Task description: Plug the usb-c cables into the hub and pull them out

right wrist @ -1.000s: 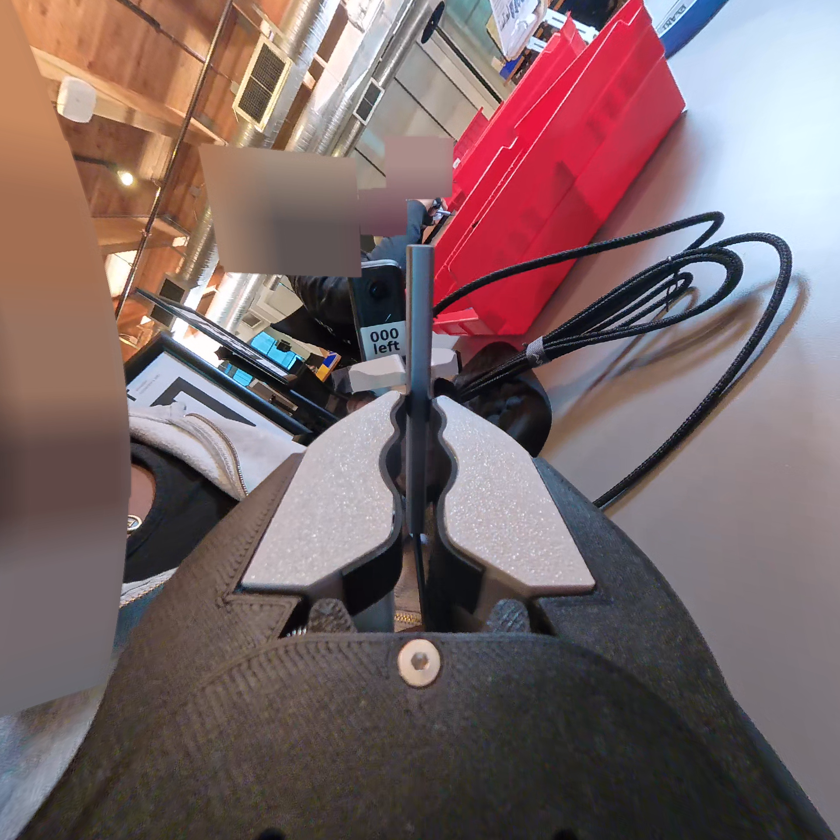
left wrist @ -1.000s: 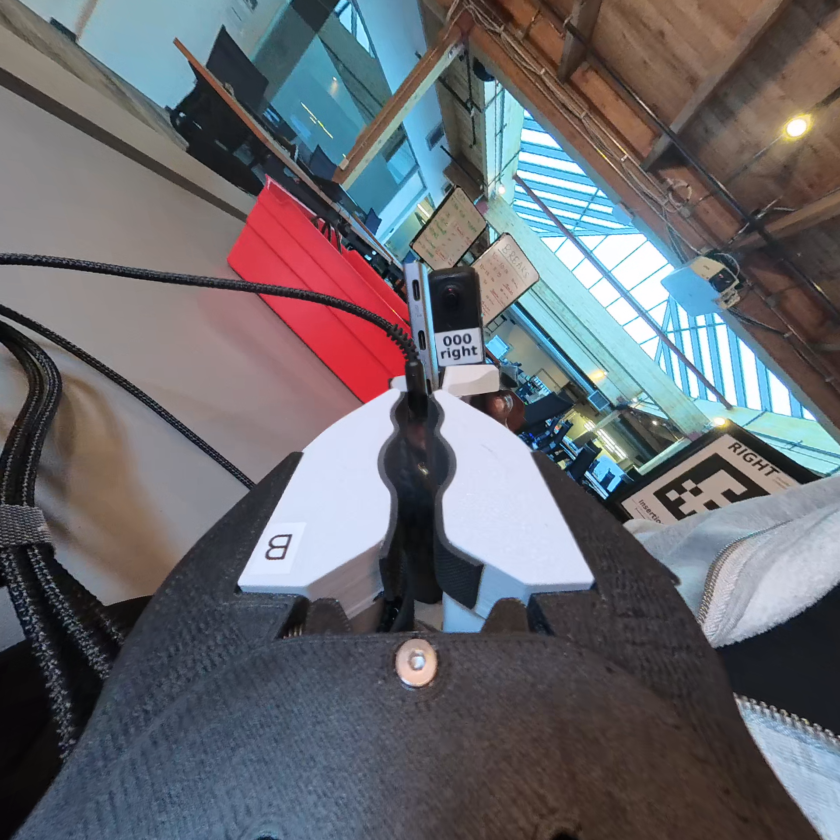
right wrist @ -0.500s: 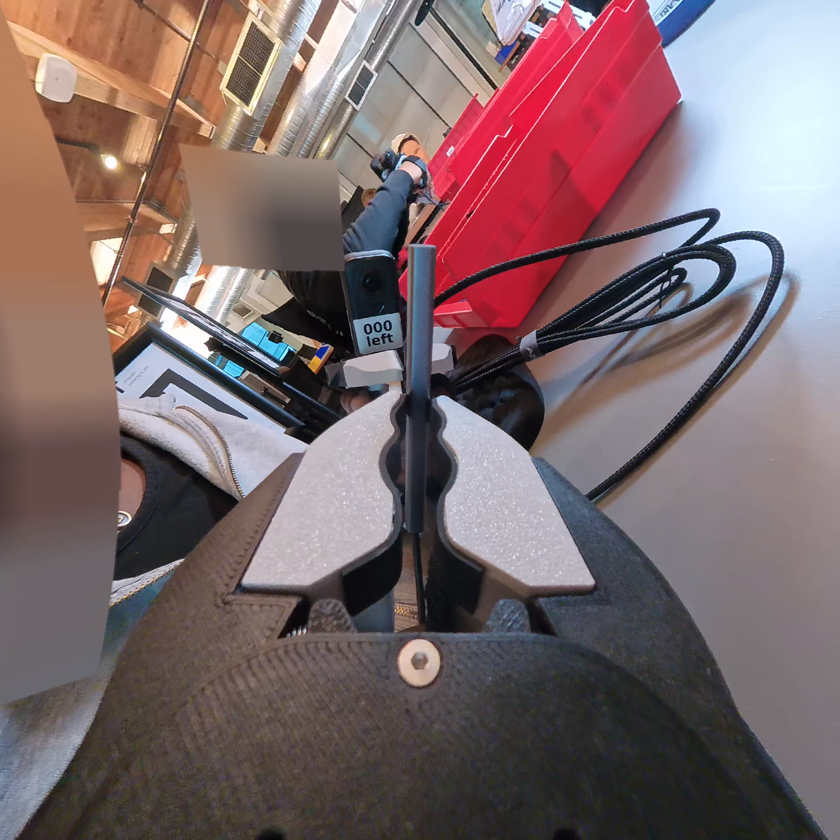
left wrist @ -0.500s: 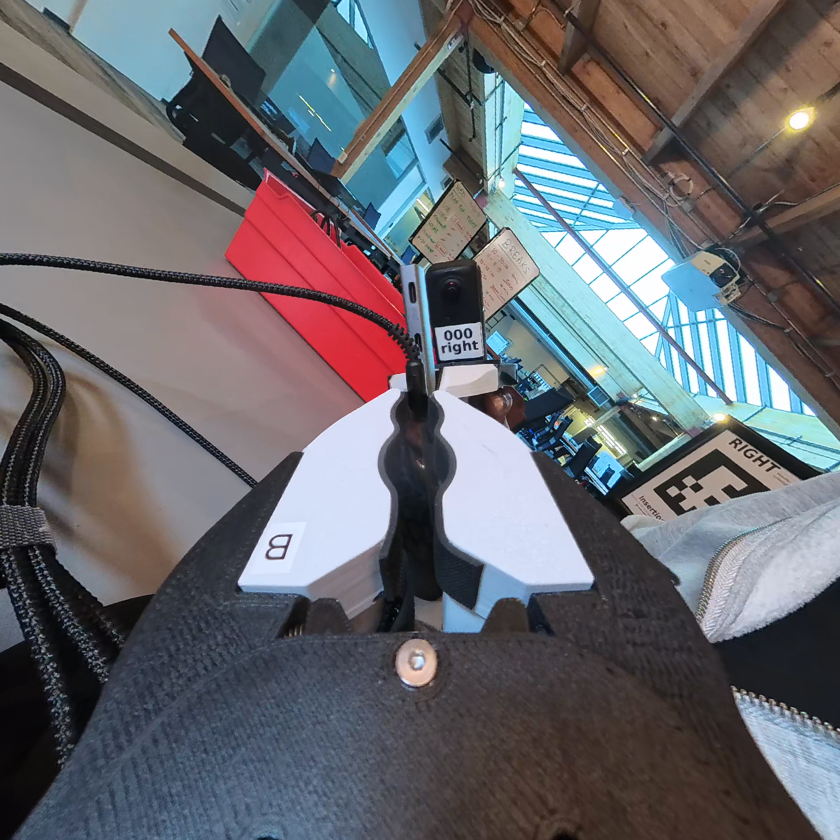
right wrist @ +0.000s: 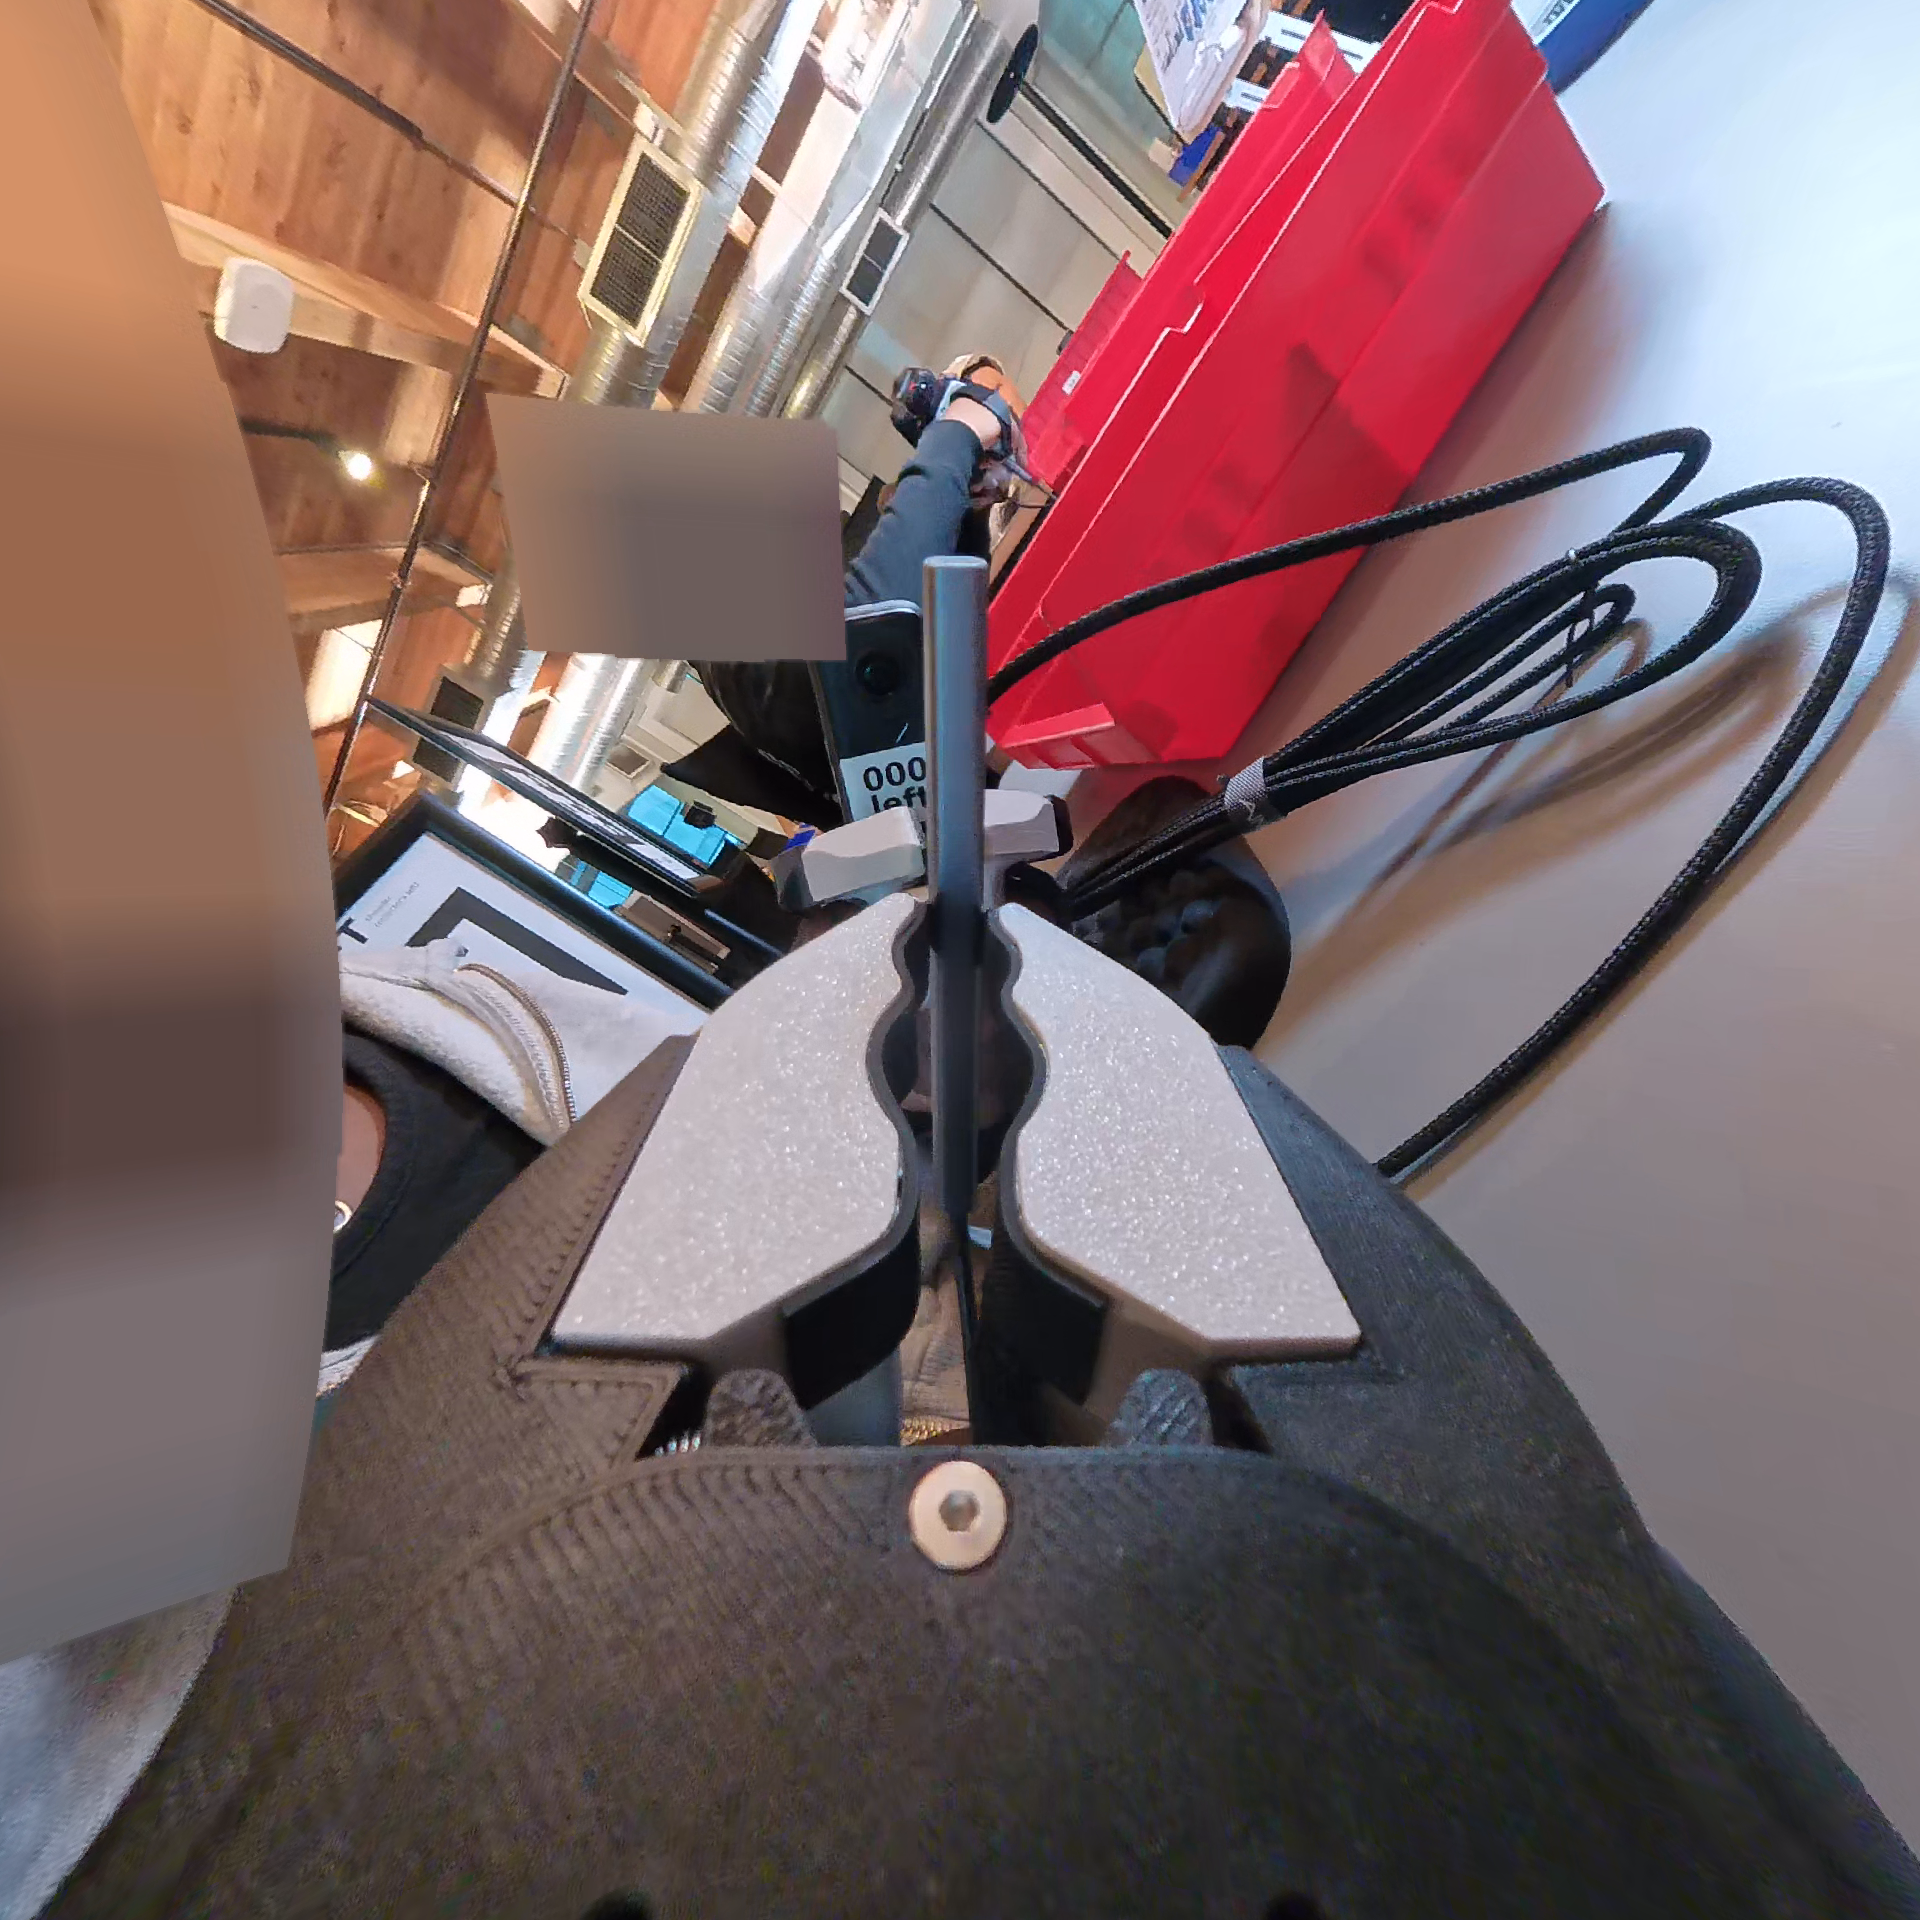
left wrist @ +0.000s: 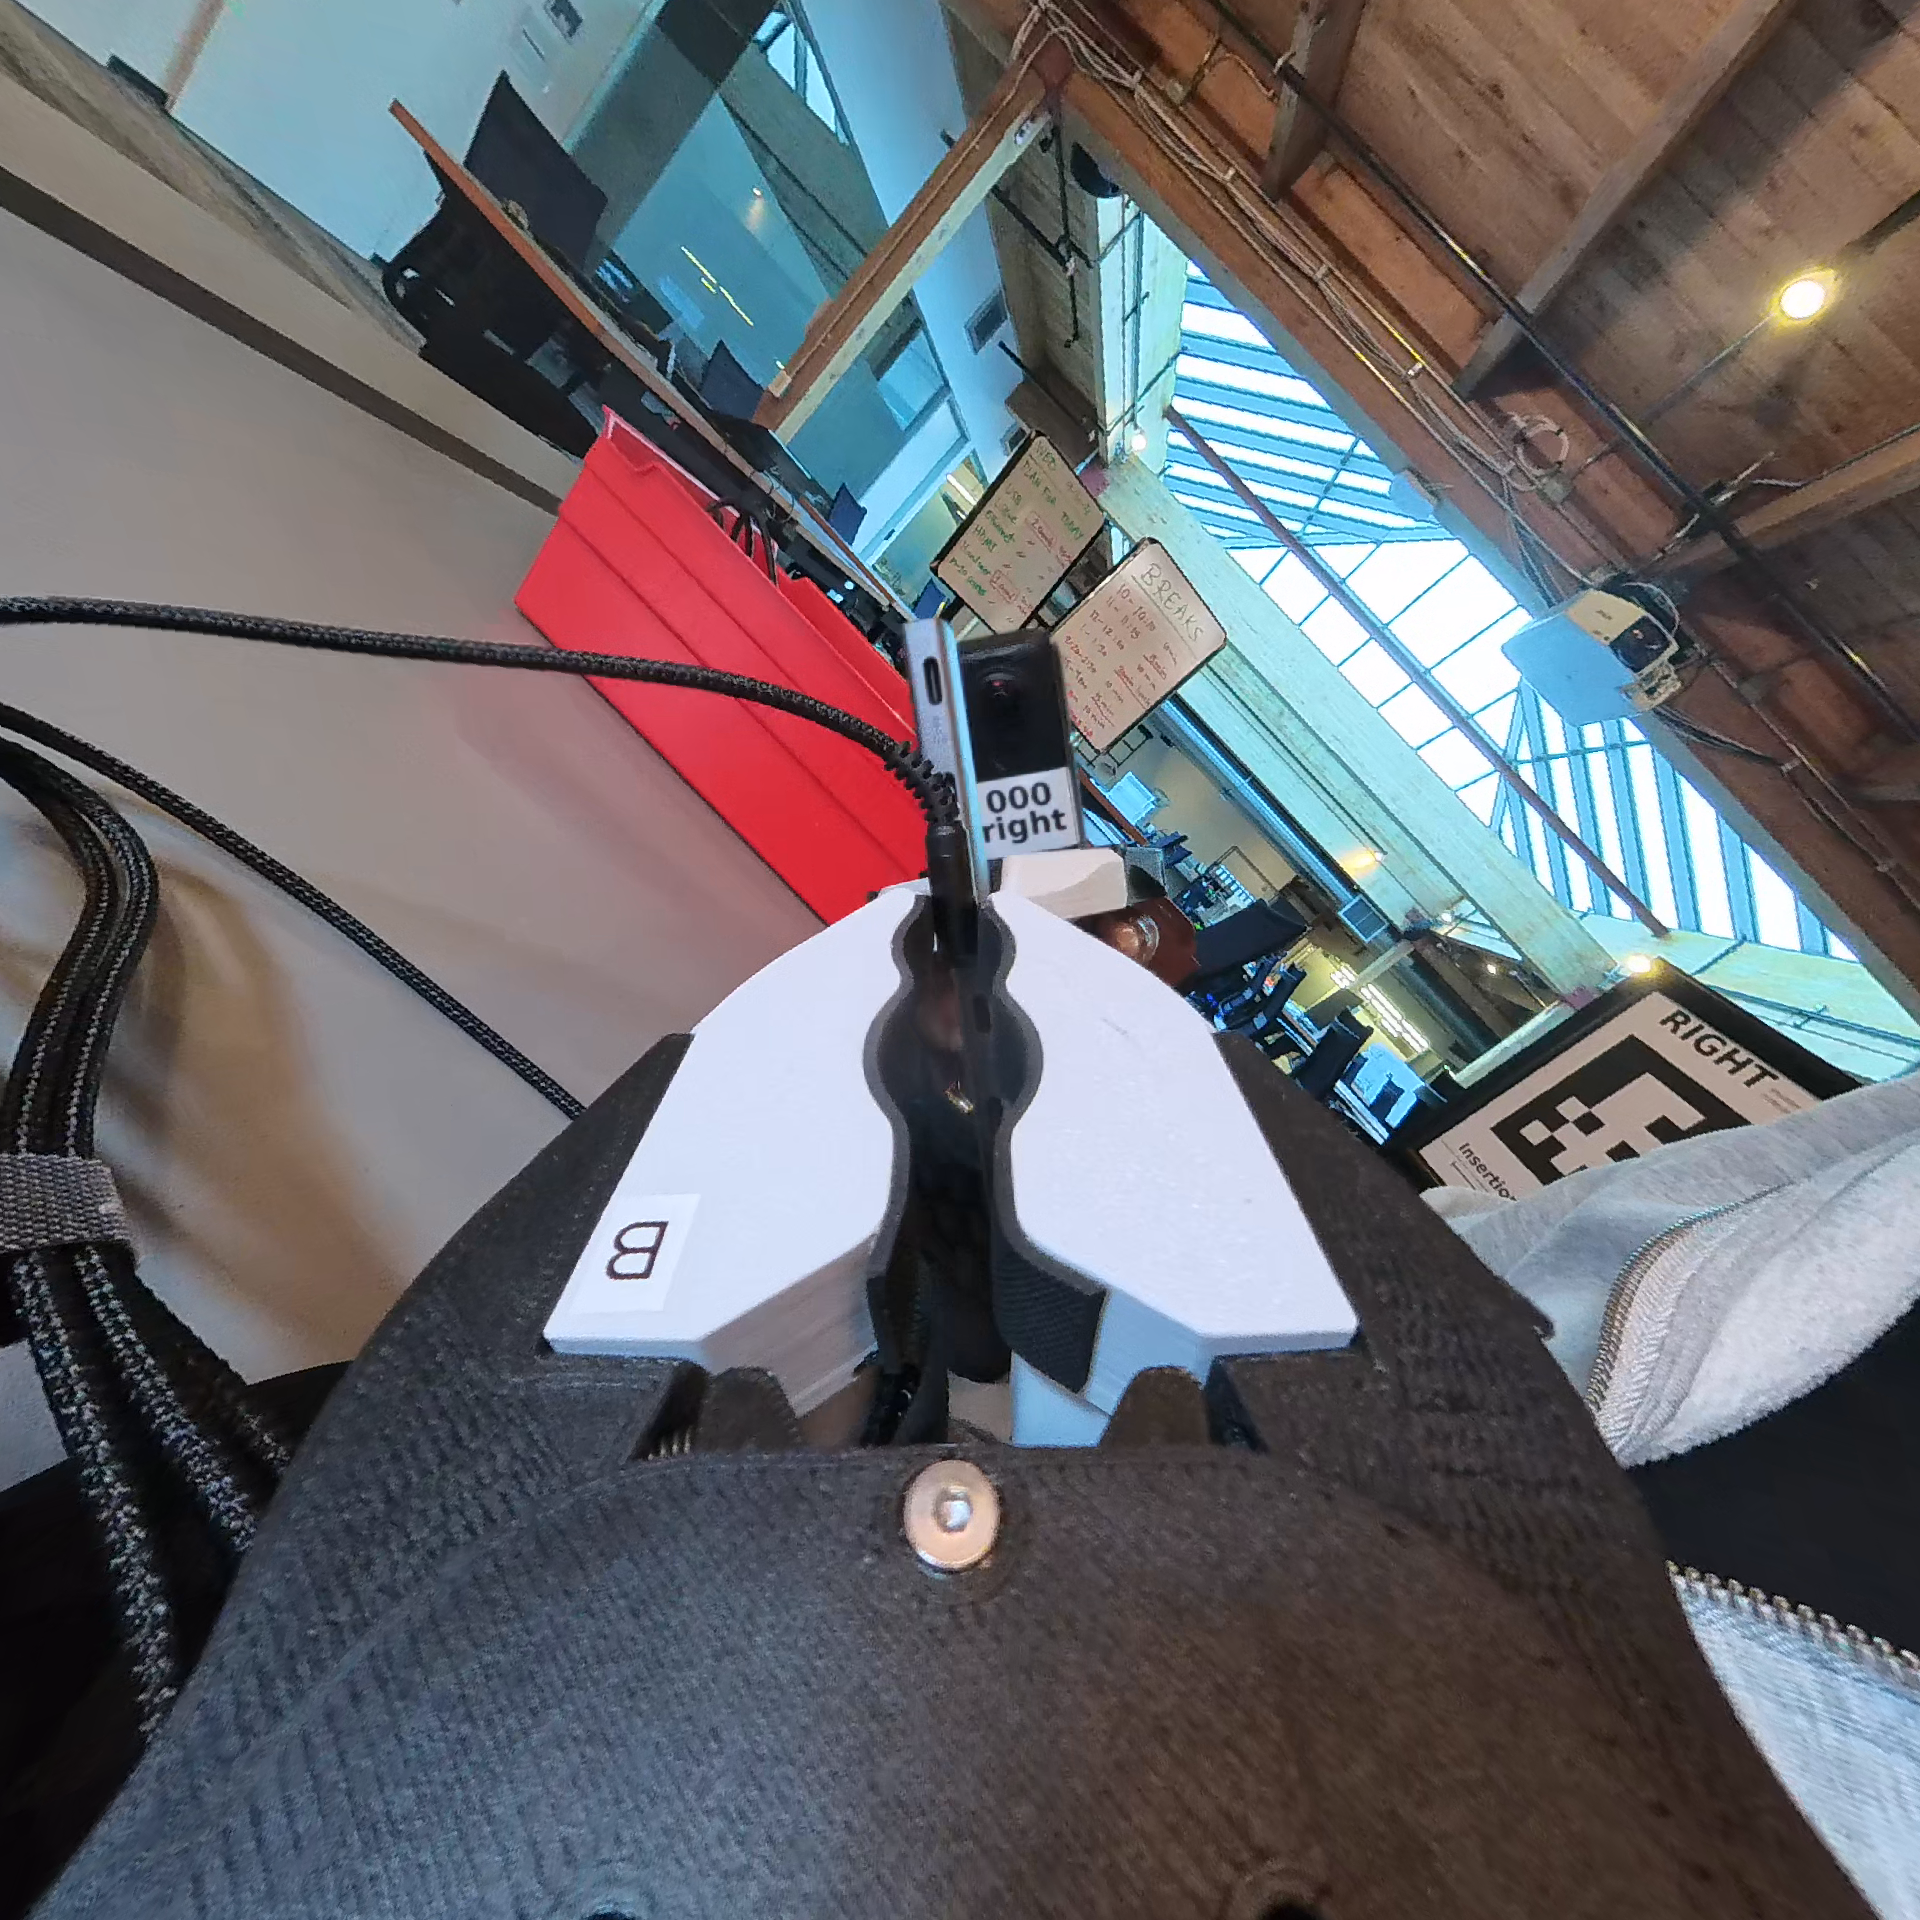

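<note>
My left gripper (left wrist: 951, 904) is shut on the black plug of a braided usb-c cable (left wrist: 520, 655). The cable leaves the plug to the left. The grey hub (left wrist: 940, 707) stands edge-on just past the plug, with an open port showing near its top. I cannot tell if the plug is seated in a port. My right gripper (right wrist: 956, 925) is shut on the hub (right wrist: 954, 748), a thin grey slab standing upright. The left gripper's fingers (right wrist: 862, 847) show just behind the hub. The right gripper's fingers (left wrist: 1070, 878) show behind the plug.
A tied bundle of black braided cable (right wrist: 1558, 665) loops over the grey table (right wrist: 1662, 1039) and also shows in the left wrist view (left wrist: 62, 1039). Red bins (right wrist: 1351, 364) stand along the table's far side. A framed marker board (left wrist: 1621, 1101) and a grey hoodie sleeve (left wrist: 1662, 1247) are close by. Only a small space, under 4 cm, lies between the two pairs of fingers.
The two grippers have shifted slightly against each other: the left gripper's camera has slid behind the hub in the right wrist view. Both grips stay shut.
</note>
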Available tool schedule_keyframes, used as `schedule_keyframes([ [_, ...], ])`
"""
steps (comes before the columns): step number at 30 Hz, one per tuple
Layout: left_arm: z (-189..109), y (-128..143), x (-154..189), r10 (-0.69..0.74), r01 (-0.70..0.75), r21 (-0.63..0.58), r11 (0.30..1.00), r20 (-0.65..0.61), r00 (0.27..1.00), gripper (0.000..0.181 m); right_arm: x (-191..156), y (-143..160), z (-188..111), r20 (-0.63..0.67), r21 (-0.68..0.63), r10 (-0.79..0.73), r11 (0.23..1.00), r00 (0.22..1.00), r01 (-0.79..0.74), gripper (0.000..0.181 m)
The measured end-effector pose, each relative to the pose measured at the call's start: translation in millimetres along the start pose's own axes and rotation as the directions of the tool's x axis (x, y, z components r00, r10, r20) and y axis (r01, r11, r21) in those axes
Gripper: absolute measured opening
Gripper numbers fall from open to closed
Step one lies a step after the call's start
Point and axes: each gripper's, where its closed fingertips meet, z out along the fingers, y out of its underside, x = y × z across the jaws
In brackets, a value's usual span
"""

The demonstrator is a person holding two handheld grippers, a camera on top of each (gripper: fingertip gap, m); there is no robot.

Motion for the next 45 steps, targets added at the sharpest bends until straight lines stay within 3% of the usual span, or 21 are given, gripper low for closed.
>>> schedule_keyframes([
  [7, 2, 7, 2, -0.029, 0.026, -0.069, 0.997, -0.043, 0.999, 0.009, -2, 4, -4, -0.011, -0.068, -0.022, 0.997, 1.000, 0.021, 0.009],
  [13, 2, 13, 6, 0.000, -0.006, -0.114, 0.994, -0.056, 0.998, 0.009, -5, 9, -6, -0.040, -0.248, -0.104, 0.965, 0.994, 0.091, 0.008],
  [19, 4, 21, 10, 0.053, -0.063, -0.164, 0.984, -0.067, 0.996, 0.008, -4, 39, 1, -0.042, -0.479, -0.159, 0.869, 0.986, 0.120, 0.009],
  [21, 4, 21, 12, 0.068, -0.079, -0.162, 0.984, -0.072, 0.995, 0.008, -6, 40, 6, -0.015, -0.457, -0.119, 0.884, 0.993, 0.099, 0.009],
  [25, 4, 13, 15, 0.053, -0.063, -0.123, 0.990, -0.084, 0.995, 0.010, -11, 24, 7, -0.007, -0.363, -0.149, 0.922, 0.989, 0.136, 0.009],
  [27, 2, 11, 22, 0.034, -0.047, -0.106, 0.993, -0.127, 0.991, 0.022, -21, 6, 2, 0.014, -0.280, -0.149, 0.949, 0.989, 0.147, 0.009],
  [31, -6, -5, 30, -0.027, 0.028, 0.003, 1.000, -0.186, 0.982, 0.025, -37, -30, -12, 0.006, -0.168, -0.200, 0.966, 0.980, 0.199, 0.009],
  [40, -6, -11, 31, 0.080, -0.076, 0.039, 0.996, -0.108, 0.991, 0.038, -59, -96, -29, -0.139, -0.279, -0.399, 0.894, 0.906, 0.350, 0.009],
  [43, -9, -21, 37, 0.101, -0.090, 0.105, 0.990, -0.108, 0.989, 0.038, -70, -125, -38, -0.191, -0.340, -0.479, 0.851, 0.857, 0.400, 0.009],
  [45, -14, -30, 41, 0.138, -0.120, 0.159, 0.980, -0.102, 0.985, 0.039, -76, -128, -42, -0.179, -0.417, -0.486, 0.825, 0.855, 0.382, 0.009],
])
